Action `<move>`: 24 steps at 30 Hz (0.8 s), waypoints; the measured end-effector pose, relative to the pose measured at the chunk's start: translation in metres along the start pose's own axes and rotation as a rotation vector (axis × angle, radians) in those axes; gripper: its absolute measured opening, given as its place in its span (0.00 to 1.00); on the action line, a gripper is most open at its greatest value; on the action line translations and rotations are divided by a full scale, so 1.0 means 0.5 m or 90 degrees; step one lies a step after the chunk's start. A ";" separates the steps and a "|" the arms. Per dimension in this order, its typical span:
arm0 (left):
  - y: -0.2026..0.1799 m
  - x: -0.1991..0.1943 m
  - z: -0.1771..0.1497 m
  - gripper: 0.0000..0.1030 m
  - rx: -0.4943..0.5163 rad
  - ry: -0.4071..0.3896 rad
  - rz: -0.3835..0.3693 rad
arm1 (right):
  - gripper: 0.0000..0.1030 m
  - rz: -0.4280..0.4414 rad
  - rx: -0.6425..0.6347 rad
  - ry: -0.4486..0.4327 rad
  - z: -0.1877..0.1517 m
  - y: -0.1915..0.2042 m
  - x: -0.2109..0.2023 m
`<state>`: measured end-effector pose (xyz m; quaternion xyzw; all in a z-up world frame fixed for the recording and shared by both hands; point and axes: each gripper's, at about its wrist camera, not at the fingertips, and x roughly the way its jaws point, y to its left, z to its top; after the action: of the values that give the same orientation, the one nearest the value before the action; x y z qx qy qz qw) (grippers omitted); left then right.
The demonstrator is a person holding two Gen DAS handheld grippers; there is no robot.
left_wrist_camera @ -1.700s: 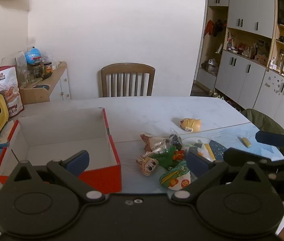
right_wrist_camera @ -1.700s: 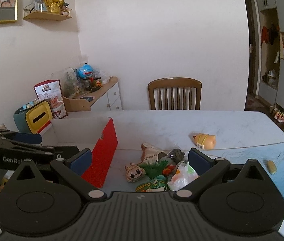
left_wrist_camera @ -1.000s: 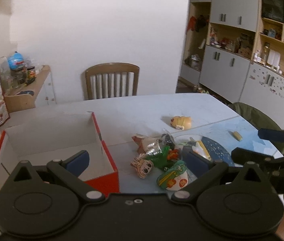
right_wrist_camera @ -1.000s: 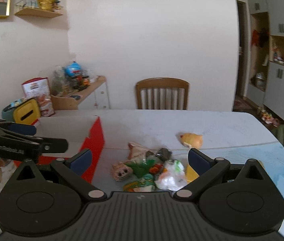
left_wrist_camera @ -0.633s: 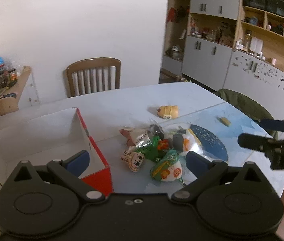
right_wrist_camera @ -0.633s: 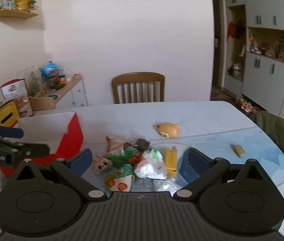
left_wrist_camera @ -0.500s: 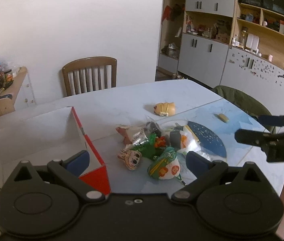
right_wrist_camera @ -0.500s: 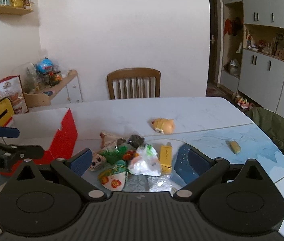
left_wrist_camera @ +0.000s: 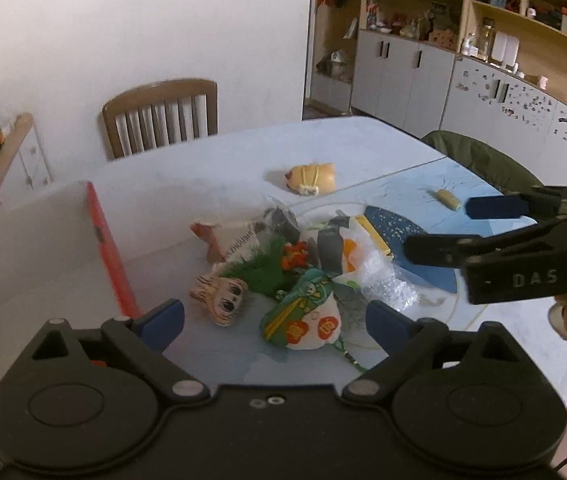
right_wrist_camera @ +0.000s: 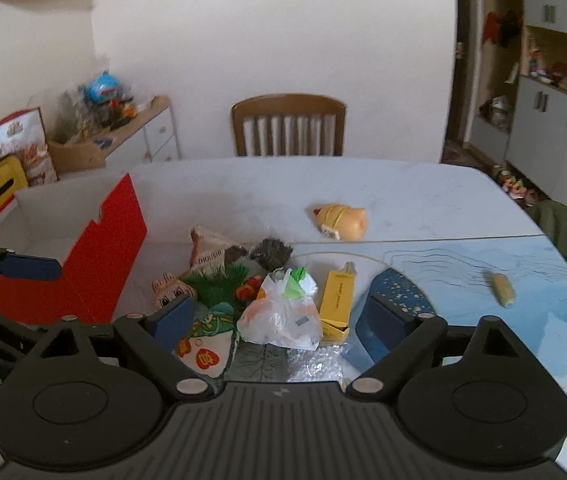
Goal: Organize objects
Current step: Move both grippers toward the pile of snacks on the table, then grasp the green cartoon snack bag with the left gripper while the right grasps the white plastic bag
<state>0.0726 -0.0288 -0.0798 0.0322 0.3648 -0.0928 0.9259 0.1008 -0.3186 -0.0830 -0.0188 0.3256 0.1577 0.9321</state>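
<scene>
Both grippers are held spread and empty: the left gripper (left_wrist_camera: 274, 318) above the green pouch (left_wrist_camera: 303, 316), the right gripper (right_wrist_camera: 279, 318) above the white plastic bag (right_wrist_camera: 281, 316). The heaped objects lie just beside the empty red box (right_wrist_camera: 111, 248). Since items overlap, neighbours could be dragged or a loose bag pinched.

A heap of toys (right_wrist_camera: 243, 300) lies on the table (right_wrist_camera: 403, 200), right of the box (right_wrist_camera: 115, 236).
</scene>
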 end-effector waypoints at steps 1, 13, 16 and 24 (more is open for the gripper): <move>-0.005 0.011 0.000 0.94 -0.001 0.004 0.003 | 0.90 0.007 -0.005 0.005 0.001 -0.005 0.012; -0.038 0.138 -0.006 0.90 -0.037 0.040 0.048 | 0.77 0.074 -0.044 0.070 0.035 -0.045 0.153; -0.040 0.164 -0.009 0.82 -0.042 0.053 0.062 | 0.70 0.089 -0.052 0.089 0.036 -0.047 0.183; -0.037 0.207 -0.020 0.81 -0.071 0.089 0.064 | 0.56 0.121 -0.032 0.125 0.031 -0.061 0.229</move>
<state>0.1365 -0.0609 -0.1577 0.0051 0.4315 -0.0235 0.9018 0.2037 -0.3133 -0.1430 -0.0267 0.4117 0.2505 0.8758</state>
